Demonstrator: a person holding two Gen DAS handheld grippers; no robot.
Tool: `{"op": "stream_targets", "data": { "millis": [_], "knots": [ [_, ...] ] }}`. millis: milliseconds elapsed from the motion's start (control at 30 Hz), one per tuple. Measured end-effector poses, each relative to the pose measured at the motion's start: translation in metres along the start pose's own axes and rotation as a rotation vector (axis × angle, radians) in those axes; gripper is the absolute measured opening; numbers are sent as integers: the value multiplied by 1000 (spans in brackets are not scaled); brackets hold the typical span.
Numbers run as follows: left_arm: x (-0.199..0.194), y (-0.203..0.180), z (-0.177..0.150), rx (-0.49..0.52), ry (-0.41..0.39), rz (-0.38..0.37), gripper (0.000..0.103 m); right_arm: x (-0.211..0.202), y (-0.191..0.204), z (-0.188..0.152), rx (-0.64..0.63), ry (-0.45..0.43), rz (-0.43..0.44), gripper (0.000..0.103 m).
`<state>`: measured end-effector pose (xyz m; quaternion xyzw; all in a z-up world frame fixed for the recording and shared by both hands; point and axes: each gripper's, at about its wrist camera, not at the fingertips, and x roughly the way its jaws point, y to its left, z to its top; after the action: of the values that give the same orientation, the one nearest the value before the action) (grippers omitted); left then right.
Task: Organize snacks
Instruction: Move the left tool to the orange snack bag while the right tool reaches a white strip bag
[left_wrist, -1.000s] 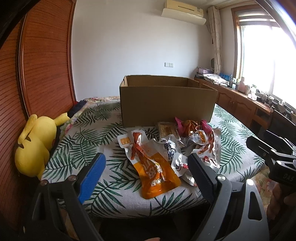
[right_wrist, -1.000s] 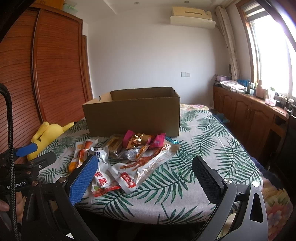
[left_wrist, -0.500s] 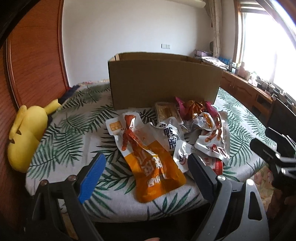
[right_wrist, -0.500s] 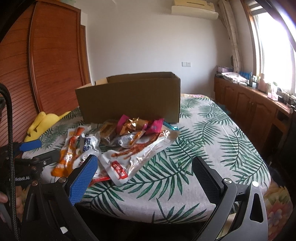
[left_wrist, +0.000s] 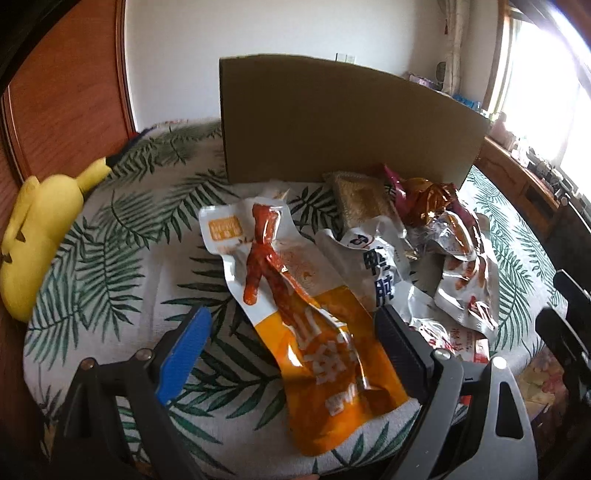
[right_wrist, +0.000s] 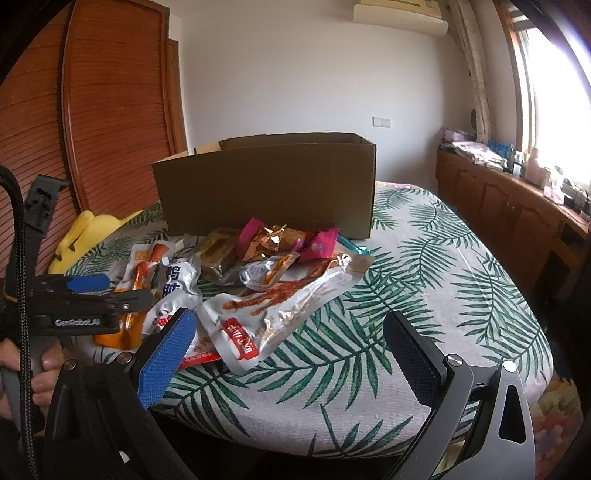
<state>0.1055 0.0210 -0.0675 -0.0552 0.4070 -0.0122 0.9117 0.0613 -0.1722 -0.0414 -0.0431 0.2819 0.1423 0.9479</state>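
Note:
A pile of snack packets lies on the leaf-print table in front of an open cardboard box (left_wrist: 343, 122), which also shows in the right wrist view (right_wrist: 269, 188). Nearest me is an orange and white packet (left_wrist: 314, 332) with a red chicken foot inside. My left gripper (left_wrist: 291, 339) is open, its fingers on either side of this packet's lower half, not touching it. A white packet with blue letters (left_wrist: 373, 266) lies to its right. My right gripper (right_wrist: 288, 350) is open and empty, low at the table's front edge, just right of a long clear packet (right_wrist: 280, 299).
A yellow plush toy (left_wrist: 37, 225) lies at the table's left edge by the wooden wardrobe. Foil and pink packets (right_wrist: 288, 240) lie against the box. Leaf-print cloth (right_wrist: 424, 280) covers the table's right side. Wooden cabinets (right_wrist: 517, 210) stand under the window at right.
Both grippers have moved forward and down toward the snack pile. The left one now straddles the orange packet. Both stay open.

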Motion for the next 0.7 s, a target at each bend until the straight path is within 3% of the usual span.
{"op": "stream_targets", "data": {
  "millis": [300,600,700],
  "knots": [
    [8,18,7,-33,38,5,91,15,2,3,-23,30,10,103],
    [12,31,16,-52,46,-17,91,45,-20,15,70,113,41,103],
    [12,34,18,-53,37,-38,83,55,-25,21,106,135,61,102]
  ]
}}
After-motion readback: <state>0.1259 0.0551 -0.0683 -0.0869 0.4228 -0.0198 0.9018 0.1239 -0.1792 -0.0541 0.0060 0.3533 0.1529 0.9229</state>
